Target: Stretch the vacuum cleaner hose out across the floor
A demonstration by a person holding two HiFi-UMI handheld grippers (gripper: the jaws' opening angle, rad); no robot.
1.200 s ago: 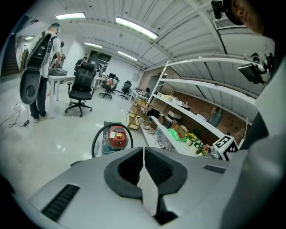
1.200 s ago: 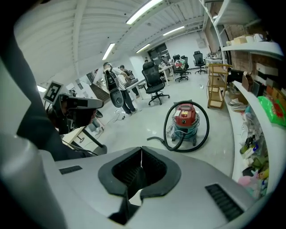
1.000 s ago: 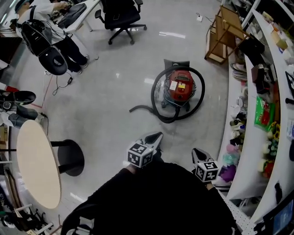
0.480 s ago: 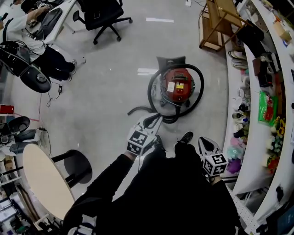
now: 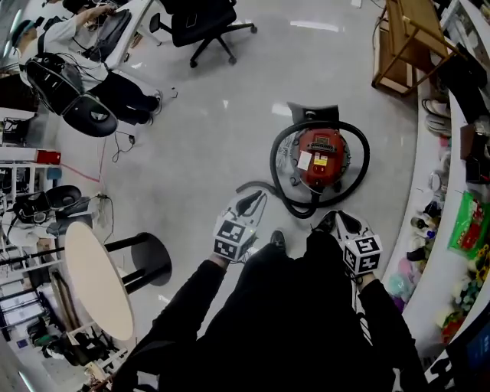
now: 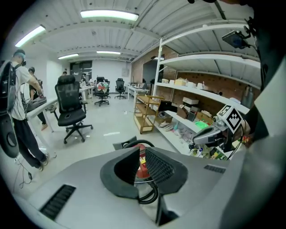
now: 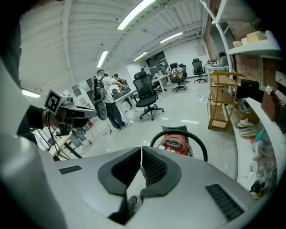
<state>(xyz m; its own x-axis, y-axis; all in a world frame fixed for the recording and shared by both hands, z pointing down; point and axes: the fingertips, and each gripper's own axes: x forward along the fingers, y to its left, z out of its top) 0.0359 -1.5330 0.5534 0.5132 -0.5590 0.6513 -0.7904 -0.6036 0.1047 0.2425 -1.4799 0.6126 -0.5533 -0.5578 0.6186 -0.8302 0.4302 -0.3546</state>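
Observation:
A red canister vacuum cleaner (image 5: 321, 159) stands on the grey floor, with its black hose (image 5: 363, 157) coiled in a loop around it. One hose end trails off to the left (image 5: 253, 186). My left gripper (image 5: 251, 204) is shut and empty, just below that trailing end. My right gripper (image 5: 338, 220) is also shut and empty, close to the loop's near side. In the left gripper view the vacuum cleaner (image 6: 142, 163) and hose (image 6: 151, 197) show past the closed left gripper (image 6: 142, 150). The right gripper view shows the vacuum cleaner (image 7: 175, 143) and hose (image 7: 198, 144) beyond the right gripper (image 7: 141, 152).
A round beige table (image 5: 96, 279) stands at the left. An office chair (image 5: 207, 19) and a person at a desk (image 5: 69, 31) are at the far left. A wooden rack (image 5: 409, 46) and long shelves (image 5: 459, 230) full of items line the right side.
The person has walked toward the vacuum cleaner. Both grippers have come forward and now sit close to the hose loop, the right one nearer its front edge.

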